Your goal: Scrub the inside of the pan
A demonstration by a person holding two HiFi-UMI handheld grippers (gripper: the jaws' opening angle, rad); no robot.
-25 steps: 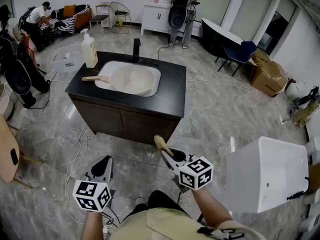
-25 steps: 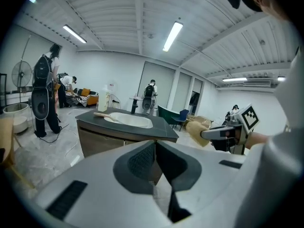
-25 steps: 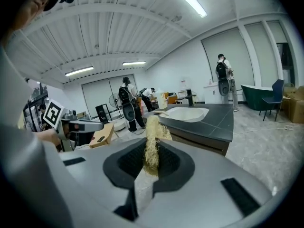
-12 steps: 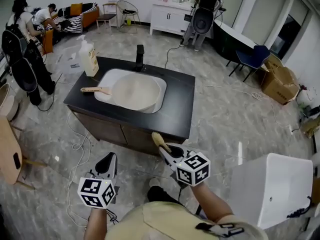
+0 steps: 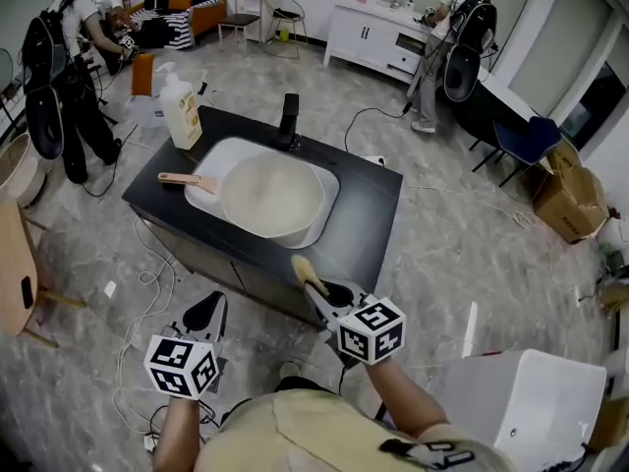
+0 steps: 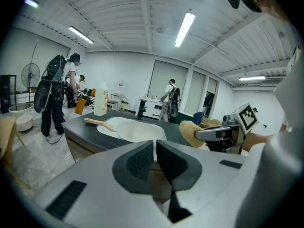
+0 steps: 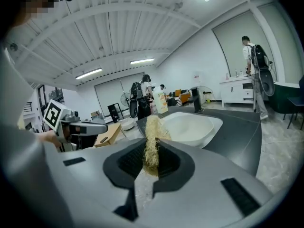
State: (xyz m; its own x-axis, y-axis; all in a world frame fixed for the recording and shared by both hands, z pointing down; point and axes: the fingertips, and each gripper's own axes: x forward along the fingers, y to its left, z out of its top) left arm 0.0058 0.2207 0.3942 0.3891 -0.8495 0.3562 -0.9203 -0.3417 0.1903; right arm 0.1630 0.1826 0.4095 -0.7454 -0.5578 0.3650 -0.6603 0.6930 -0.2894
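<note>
Near the counter edge, right gripper pinches a scrubber; left gripper fingers pressed together.

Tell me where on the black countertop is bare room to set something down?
The widest bare patch is the right end of the countertop, between the sink rim and the right edge. A narrower strip runs along the front edge. Crowded: the pan fills the sink, its wooden handle reaches left, and the soap bottle and faucet stand behind.

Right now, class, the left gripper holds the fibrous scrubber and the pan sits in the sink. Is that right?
No: the right gripper holds the scrubber, as the right gripper view shows. The pan does sit in the sink.
</note>
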